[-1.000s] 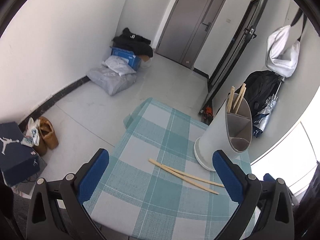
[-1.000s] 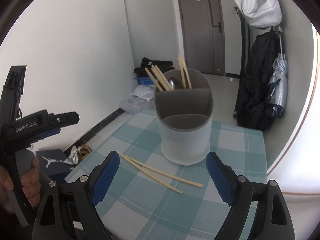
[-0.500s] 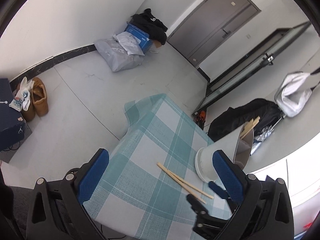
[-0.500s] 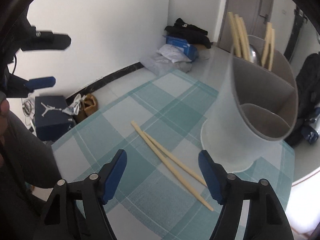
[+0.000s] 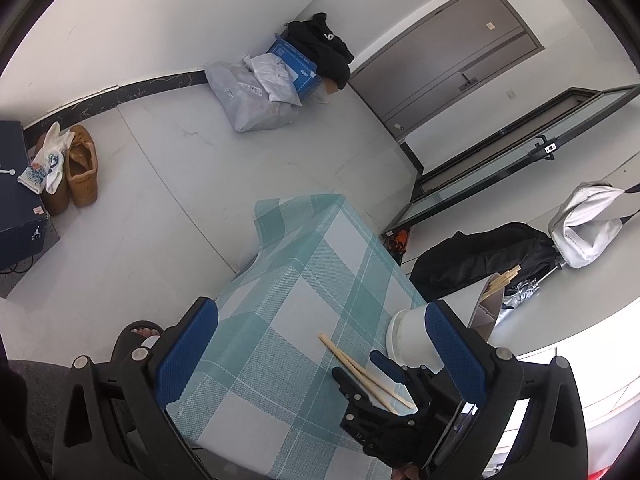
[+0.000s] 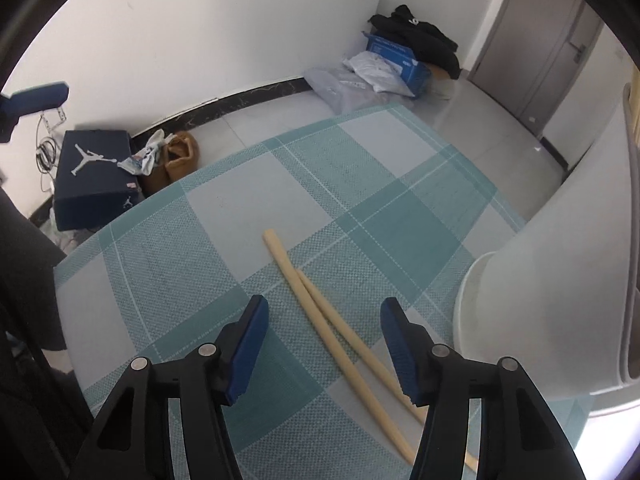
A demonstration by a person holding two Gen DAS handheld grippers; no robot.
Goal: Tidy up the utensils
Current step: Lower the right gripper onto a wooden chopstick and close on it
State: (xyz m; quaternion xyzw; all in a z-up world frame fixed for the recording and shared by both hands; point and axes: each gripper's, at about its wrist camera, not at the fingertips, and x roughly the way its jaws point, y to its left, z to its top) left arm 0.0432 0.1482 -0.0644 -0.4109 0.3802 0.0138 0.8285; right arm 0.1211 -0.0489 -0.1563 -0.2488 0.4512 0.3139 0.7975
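Two pale wooden chopsticks (image 6: 316, 308) lie side by side on the teal checked tablecloth (image 6: 224, 240), left of the white utensil holder (image 6: 540, 300). My right gripper (image 6: 323, 312) hangs low over them with one blue pad on each side. Its jaws are closing, and the pads are still clear of the sticks. The left wrist view shows that gripper (image 5: 366, 368) astride the chopsticks (image 5: 340, 350) beside the holder (image 5: 408, 340), which has more chopsticks standing in it. My left gripper (image 5: 320, 312) is open and holds nothing, back over the near part of the table.
The table's far corner (image 5: 320, 204) drops to a grey floor. A dark shoe box (image 6: 96, 176), brown shoes (image 5: 80, 168), bags and a blue box (image 5: 292, 64) lie along the wall. A black bag (image 5: 480, 260) is behind the holder. A sandalled foot (image 5: 140, 332) is below the table's edge.
My right gripper has come down and in over the two chopsticks, and its jaws have narrowed. The left gripper has rolled and shifted, and the right gripper now shows in its view.
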